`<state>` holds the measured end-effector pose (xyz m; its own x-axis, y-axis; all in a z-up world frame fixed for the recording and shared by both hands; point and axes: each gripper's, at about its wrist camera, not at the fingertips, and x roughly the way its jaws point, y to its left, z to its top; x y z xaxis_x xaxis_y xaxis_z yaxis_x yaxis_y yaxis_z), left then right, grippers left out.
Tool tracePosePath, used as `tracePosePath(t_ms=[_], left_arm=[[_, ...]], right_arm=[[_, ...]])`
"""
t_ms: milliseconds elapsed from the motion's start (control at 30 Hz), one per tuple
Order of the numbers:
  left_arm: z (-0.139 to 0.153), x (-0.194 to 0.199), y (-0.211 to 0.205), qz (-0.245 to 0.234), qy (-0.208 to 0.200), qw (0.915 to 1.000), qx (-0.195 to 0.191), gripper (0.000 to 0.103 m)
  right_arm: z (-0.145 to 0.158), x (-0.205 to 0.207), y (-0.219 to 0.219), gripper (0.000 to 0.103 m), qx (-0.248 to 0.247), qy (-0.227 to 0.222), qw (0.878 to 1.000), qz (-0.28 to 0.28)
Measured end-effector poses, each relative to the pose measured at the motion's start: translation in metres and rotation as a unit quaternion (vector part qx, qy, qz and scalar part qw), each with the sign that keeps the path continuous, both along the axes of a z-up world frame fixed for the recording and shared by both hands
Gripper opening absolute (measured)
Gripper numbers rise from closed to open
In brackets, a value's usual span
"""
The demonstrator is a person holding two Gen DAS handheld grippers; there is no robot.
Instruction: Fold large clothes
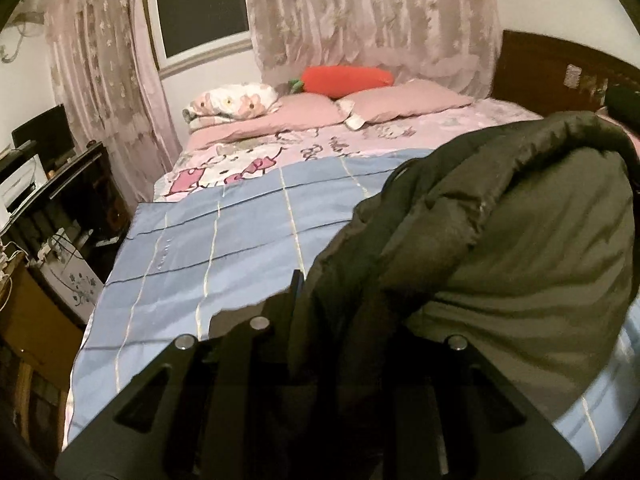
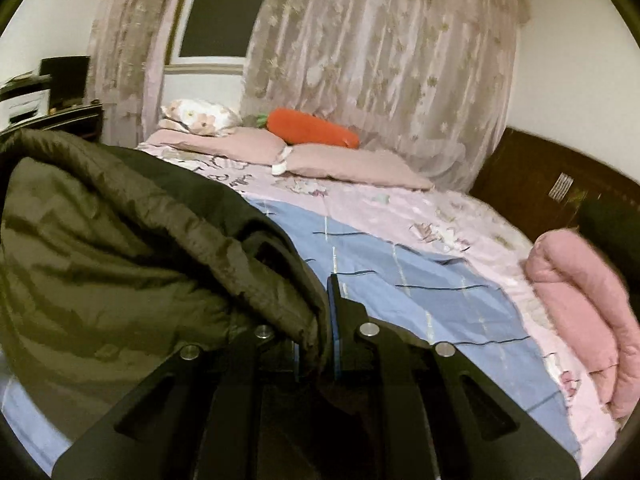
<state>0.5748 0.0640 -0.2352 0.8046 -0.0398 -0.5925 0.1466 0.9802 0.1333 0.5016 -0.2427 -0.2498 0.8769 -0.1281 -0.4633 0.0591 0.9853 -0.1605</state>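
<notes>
A large dark olive padded jacket hangs bunched above the bed between both grippers. In the left wrist view it fills the right half, and my left gripper is shut on its edge; only the left finger shows, the other is under the cloth. In the right wrist view the jacket fills the left half. My right gripper is shut on its edge, with the right finger showing beside the fabric. The jacket is lifted over a blue checked sheet.
The bed has a pink cartoon cover, pink pillows, a flowered pillow and an orange carrot cushion at the far side. A folded pink quilt lies at right. A dark desk stands left; a wooden headboard right.
</notes>
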Motion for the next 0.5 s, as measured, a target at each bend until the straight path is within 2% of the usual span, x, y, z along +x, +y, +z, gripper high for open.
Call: tracePosePath(t_ms=[100,133,167,200,233,267,300,333,367,400,433,467,500], left_arm=[[-0.018,0.039,-0.002,0.013,0.015,0.9997,0.012,0.024],[-0.024,0.048,-0.002,0.016,0.016,0.9996,0.019,0.031],[-0.029,0.056,-0.003,0.023,0.014,0.9992,0.029,0.039],[-0.037,0.065,-0.002,0.044,0.003,0.9981,0.042,0.068],[-0.041,0.069,0.003,0.063,-0.006,0.9969,0.047,0.096],[-0.046,0.074,0.011,0.086,-0.014,0.9954,0.040,0.101],[-0.050,0.079,0.022,0.087,-0.011,0.9961,0.008,0.101],[-0.052,0.083,0.028,0.084,-0.004,0.9964,-0.013,0.101],[-0.057,0.087,0.034,0.078,0.004,0.9963,-0.036,0.101],[-0.060,0.086,0.036,0.076,0.003,0.9963,-0.040,0.101],[-0.062,0.084,0.038,0.075,-0.010,0.9965,-0.038,0.101],[-0.062,0.081,0.038,0.075,-0.020,0.9963,-0.036,0.101],[-0.061,0.079,0.041,0.077,-0.026,0.9958,-0.043,0.101]], right_arm=[[-0.019,0.040,-0.003,0.011,0.004,0.019,1.000,-0.007],[-0.025,0.051,-0.004,0.012,0.006,0.026,1.000,-0.008],[-0.033,0.062,-0.005,0.017,0.010,0.032,0.999,-0.010],[-0.039,0.070,-0.006,0.018,0.013,0.033,0.999,-0.012],[-0.044,0.076,-0.006,0.025,0.013,0.031,0.999,-0.015],[-0.051,0.081,-0.007,0.038,0.014,0.030,0.999,-0.021],[-0.056,0.085,-0.008,0.047,0.015,0.030,0.999,-0.027],[-0.060,0.088,-0.010,0.063,0.016,0.026,0.999,-0.039],[-0.061,0.089,-0.013,0.064,0.024,0.019,0.998,-0.046],[-0.062,0.091,-0.017,0.068,0.034,0.015,0.998,-0.046],[-0.062,0.091,-0.019,0.087,0.043,0.010,0.998,-0.051],[-0.061,0.091,-0.025,0.100,0.056,0.002,0.996,-0.068],[-0.060,0.089,-0.032,0.102,0.077,-0.007,0.994,-0.071]])
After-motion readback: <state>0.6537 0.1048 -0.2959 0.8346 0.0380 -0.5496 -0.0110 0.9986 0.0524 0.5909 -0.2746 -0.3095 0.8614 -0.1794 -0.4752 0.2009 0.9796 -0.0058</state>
